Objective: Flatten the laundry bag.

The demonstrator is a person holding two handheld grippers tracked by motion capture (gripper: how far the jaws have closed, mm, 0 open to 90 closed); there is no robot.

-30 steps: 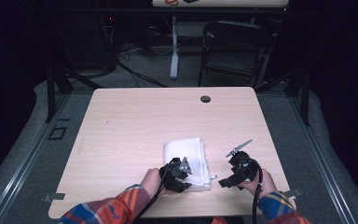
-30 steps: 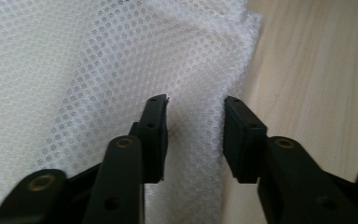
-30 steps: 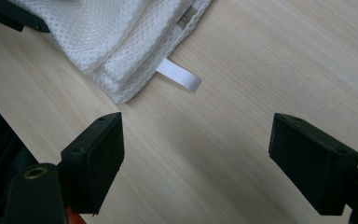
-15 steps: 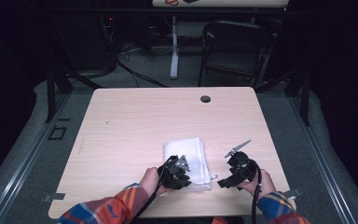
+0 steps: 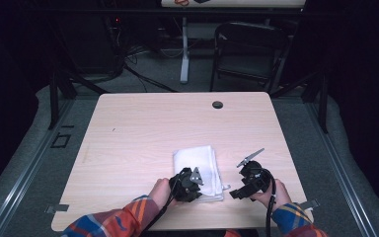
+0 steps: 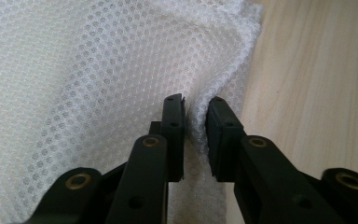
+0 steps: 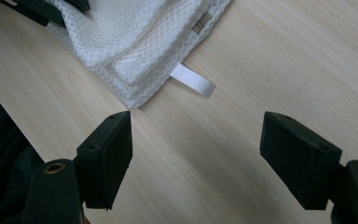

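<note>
While both of my hands rest at the near edge, the pale wooden counter (image 5: 143, 128) spreads out ahead of me, with a small dark round hole (image 5: 217, 104) near its far edge. On the near half, a little right of centre, lies the folded white mesh cloth (image 5: 197, 160), its layers stacked and flat apart from the near edge. My left gripper (image 5: 187, 183) sits on that near edge; in the left gripper view its jaws have just been closing and now pinch a raised fold of the cloth (image 6: 98, 70) between the pads, close to the cloth's side border. My right gripper (image 5: 249, 180) hovers just to the right of the cloth over bare wood. Its jaws have been narrowing slightly but stand wide apart with nothing between them. Beyond them in the right gripper view, a small white label tab (image 7: 193, 80) pokes out from the cloth's corner (image 7: 135, 56).
</note>
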